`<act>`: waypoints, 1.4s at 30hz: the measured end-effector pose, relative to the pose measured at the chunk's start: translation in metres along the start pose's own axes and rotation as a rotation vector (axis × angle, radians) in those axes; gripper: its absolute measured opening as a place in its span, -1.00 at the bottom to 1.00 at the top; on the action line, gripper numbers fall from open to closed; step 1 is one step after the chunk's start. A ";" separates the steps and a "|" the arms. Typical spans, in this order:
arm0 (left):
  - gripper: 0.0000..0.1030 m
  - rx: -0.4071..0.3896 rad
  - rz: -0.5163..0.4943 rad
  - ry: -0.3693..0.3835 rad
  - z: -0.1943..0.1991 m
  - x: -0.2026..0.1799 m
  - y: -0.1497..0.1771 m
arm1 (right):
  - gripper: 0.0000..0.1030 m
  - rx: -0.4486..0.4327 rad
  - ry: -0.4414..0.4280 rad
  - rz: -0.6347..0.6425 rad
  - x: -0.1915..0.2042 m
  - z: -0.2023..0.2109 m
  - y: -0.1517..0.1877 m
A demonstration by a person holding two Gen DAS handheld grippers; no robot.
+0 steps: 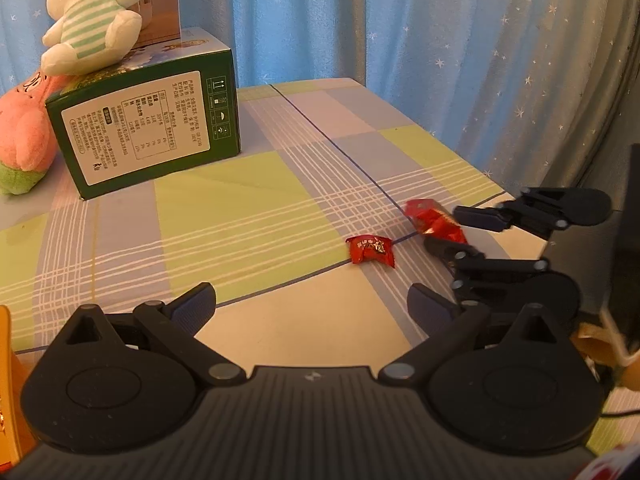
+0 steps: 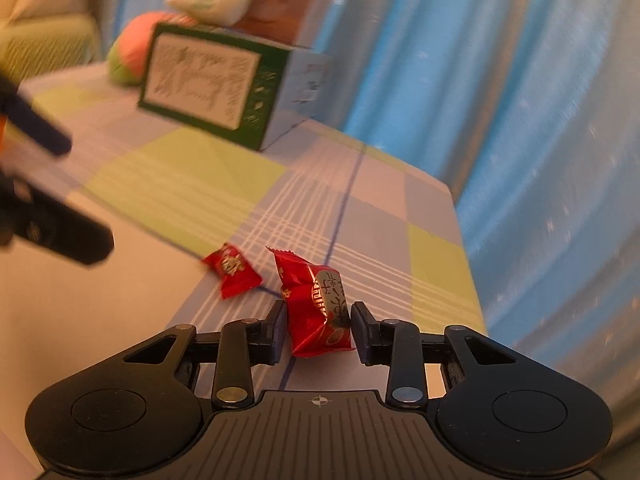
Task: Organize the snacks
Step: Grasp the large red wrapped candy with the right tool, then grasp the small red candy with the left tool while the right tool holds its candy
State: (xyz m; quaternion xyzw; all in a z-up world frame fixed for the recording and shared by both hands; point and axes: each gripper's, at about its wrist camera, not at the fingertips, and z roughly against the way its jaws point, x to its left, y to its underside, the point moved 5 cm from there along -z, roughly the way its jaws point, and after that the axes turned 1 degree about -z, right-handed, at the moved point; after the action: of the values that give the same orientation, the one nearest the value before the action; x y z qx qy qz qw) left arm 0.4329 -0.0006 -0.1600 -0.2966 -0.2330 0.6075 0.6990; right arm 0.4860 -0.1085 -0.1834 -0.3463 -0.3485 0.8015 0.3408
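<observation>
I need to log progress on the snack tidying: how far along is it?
Early. Nothing looks sorted yet. In hand: the right gripper is closed on one red candy. Left: a second red candy lies on the tablecloth; the left gripper is open, empty.

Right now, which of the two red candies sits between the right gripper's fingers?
The larger red candy with the silver label, between the right gripper fingers. The smaller red candy lies free on the tablecloth, to its left in the right wrist view.

Home, plush toys (image 1: 90, 16), starry curtains (image 1: 440, 20)
</observation>
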 end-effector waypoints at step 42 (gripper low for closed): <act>-0.59 -0.091 0.014 0.017 -0.055 -0.041 0.001 | -0.34 0.050 0.085 -0.667 -0.060 0.054 0.027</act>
State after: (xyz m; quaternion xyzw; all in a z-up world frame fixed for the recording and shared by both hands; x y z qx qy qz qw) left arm 0.4635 -0.0486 -0.1984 -0.3347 -0.2524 0.5989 0.6824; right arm 0.4667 -0.1868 -0.1577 -0.2378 -0.4082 0.6391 0.6069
